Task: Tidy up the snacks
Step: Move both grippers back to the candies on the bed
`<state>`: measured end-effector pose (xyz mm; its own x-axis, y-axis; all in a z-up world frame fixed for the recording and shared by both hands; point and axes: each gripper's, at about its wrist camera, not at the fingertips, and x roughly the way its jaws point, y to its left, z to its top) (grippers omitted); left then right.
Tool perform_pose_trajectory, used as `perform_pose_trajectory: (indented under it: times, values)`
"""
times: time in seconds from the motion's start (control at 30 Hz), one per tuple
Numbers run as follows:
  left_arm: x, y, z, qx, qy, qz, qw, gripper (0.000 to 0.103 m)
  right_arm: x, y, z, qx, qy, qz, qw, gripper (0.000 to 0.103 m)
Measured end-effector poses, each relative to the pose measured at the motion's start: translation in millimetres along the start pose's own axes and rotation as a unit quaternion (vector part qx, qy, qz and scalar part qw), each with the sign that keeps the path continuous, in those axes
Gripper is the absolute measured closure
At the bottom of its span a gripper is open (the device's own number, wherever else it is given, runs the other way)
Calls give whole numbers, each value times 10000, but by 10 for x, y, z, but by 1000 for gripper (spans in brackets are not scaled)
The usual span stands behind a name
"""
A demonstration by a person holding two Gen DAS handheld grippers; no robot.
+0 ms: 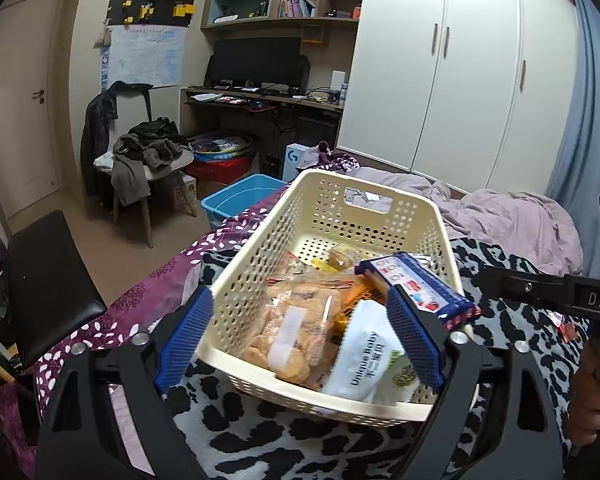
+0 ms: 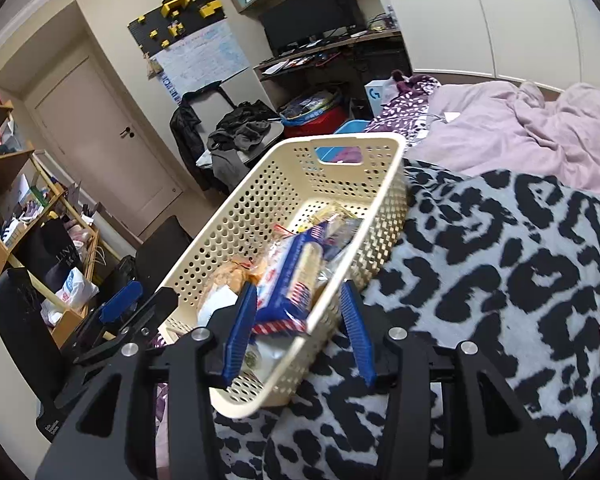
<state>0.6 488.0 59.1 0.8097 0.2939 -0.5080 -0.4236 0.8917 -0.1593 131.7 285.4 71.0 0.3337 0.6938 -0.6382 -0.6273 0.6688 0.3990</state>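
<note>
Bed with a basket set on its blankets

A black-and-grey leopard-print blanket covers the near part; the cream perforated basket rests on it. A purple leaf-print cover lies to the left, rumpled lilac bedding on the far right.

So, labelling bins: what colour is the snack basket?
Cream basket, with perforated walls; the left wrist view shows it best.
</note>
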Motion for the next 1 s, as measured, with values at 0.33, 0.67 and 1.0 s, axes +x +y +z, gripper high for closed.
perform_pose_trajectory:
  times: [0.33,0.67,1.0]
  values:
    - [-94,-268,-16,237,-50,-113,9996,9,-214,-386,-183,400,-86,-179,9990,58]
    - [-100,-724,-75,567,50,-449,9974,9,-528,-910,-388,947,-295,-445,9941,58]
    - [-129,-1289,-163,1011,98,-820,9914,9,-1042,-1541,-588,1470,-685,-861,9830,58]
